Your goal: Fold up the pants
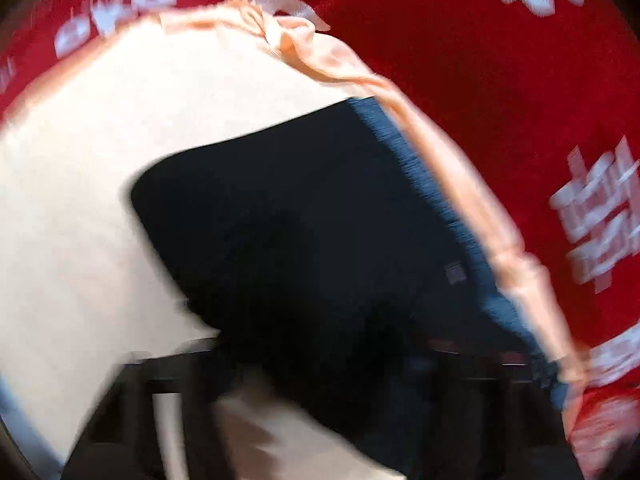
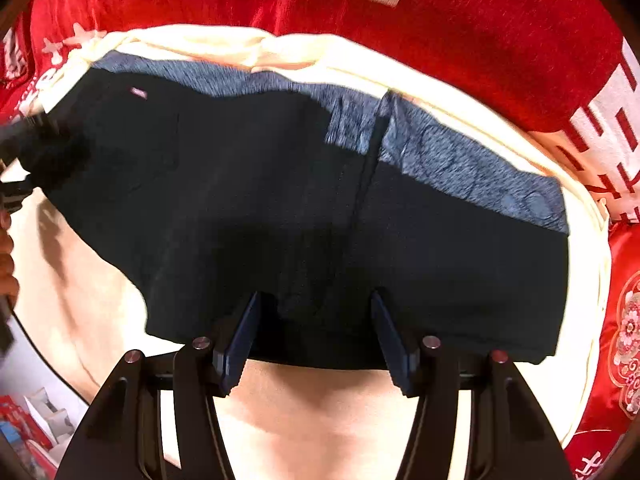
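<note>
Dark navy pants (image 2: 248, 200) with a lighter blue waistband (image 2: 460, 160) lie folded short on a cream cloth (image 2: 304, 420). My right gripper (image 2: 316, 332) is open, its blue pads (image 2: 236, 344) spread just over the near edge of the pants. In the left wrist view the frame is blurred; the pants (image 1: 312, 232) fill the middle and cover the fingers, so the left gripper's state does not show. The left gripper (image 2: 24, 152) appears in the right wrist view at the pants' left end.
A red cloth with white characters (image 2: 480, 40) lies around the cream cloth (image 1: 80, 180). The cream cloth's edge is bunched up (image 1: 288, 40) at the far side. Boxes and clutter (image 2: 28, 432) sit at the lower left.
</note>
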The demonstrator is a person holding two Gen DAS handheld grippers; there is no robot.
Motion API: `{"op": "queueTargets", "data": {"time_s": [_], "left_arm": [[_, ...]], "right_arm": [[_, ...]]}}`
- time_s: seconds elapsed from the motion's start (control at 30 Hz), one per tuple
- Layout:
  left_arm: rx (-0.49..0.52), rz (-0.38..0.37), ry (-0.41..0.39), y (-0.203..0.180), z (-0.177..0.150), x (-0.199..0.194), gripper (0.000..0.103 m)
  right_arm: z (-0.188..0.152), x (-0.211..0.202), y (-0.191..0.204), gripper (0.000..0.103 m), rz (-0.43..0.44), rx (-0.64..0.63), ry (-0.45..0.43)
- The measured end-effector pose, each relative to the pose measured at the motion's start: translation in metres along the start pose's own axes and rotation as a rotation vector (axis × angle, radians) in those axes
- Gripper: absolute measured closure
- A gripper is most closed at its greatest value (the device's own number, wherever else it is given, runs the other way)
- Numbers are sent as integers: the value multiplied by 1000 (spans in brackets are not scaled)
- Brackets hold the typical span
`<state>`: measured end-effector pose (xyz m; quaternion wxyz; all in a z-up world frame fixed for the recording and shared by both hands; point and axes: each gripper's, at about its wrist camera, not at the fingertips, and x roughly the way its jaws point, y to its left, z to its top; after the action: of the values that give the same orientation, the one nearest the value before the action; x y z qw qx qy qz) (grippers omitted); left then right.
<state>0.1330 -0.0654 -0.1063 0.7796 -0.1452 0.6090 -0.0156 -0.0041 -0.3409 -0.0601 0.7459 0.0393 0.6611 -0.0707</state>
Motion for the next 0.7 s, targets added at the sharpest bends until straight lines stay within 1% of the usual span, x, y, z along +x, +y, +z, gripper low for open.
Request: {"op": "queueTargets", "data": {"time_s": [0.03,0.07,0.1,0.17,0.23,0.27,0.3,0.33,0.37,0.43,0.47,0.53,0.57,0.63,0.7], "left_arm": [[17,3,-3,-2,0,-2,61],[40,5,-14,-3,0,-6,66],[76,19,-26,-6,-1,-10,69],[212,77,-93,-25,-11,-22,70],[349,139,-165,-42,-25,-31,70],[433,170,-204,-53,-36,-35,70],[489,186,-228,-60,-43,-37,70],[566,206,-261,-70,-52,-40,70],[609,216,-279,-75,-58,-42,70],[687,239,-313,-82,-68,-45,70],[725,250,-332,-85,-73,-45,70],[759,263,-345,-87,-77,-44,70],[770,268,-350,-88,-79,-44,70],[788,277,-357,-91,-79,-42,70],[795,280,-359,-89,-78,-43,70]], "right_arm": [[4,-9,0,41,19,5,-18],[10,-19,0,41,39,6,-37],[20,-31,1,41,75,1,-55],[38,-43,4,40,146,-3,-56],[61,-53,12,40,246,-10,-41],[72,-55,17,37,282,-19,-30],[87,-57,25,31,321,-37,-15],[101,-59,35,28,371,-59,3],[111,-59,44,25,408,-76,14],[135,-59,70,24,470,-126,50],[144,-59,83,24,488,-152,60],[163,-56,114,23,510,-213,89],[166,-54,130,23,513,-236,105],[177,-44,162,23,530,-300,167],[181,-35,187,23,539,-348,239]]}}
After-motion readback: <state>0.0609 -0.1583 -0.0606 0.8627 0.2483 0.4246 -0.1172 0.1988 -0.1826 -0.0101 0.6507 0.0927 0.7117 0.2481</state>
